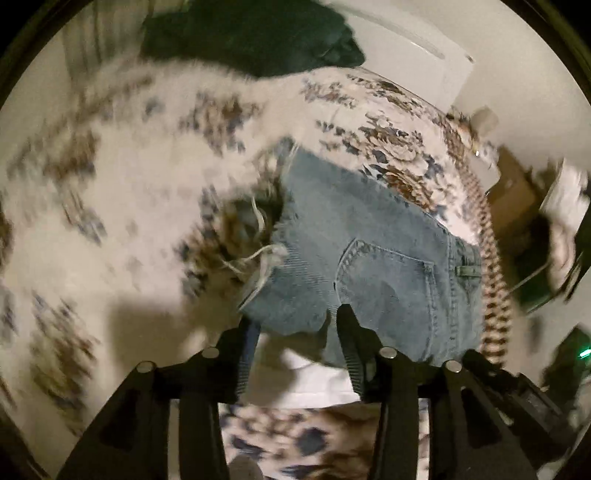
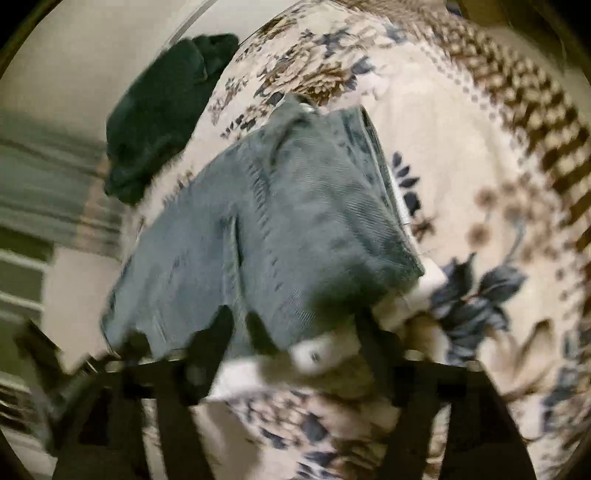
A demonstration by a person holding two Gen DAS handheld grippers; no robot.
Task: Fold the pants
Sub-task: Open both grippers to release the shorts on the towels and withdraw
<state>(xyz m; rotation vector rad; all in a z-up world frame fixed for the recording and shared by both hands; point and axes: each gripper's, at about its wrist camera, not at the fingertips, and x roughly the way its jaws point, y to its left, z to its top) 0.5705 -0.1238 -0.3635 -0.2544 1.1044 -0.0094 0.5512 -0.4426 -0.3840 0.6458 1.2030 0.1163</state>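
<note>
Light blue jeans (image 1: 373, 254) lie folded on a floral bedspread (image 1: 122, 206), back pocket up, frayed leg hems to the left. My left gripper (image 1: 295, 332) is open, its fingers either side of the jeans' near edge, holding nothing. In the right wrist view the jeans (image 2: 280, 229) lie as a folded stack, white pocket lining showing at the near corner. My right gripper (image 2: 295, 332) is open just above the jeans' near edge. Both views are motion-blurred.
A dark green garment (image 1: 251, 33) lies at the far side of the bed; it also shows in the right wrist view (image 2: 159, 118). A cardboard box (image 1: 513, 199) and clutter stand beyond the bed's striped edge (image 1: 491, 295). Wall and door behind.
</note>
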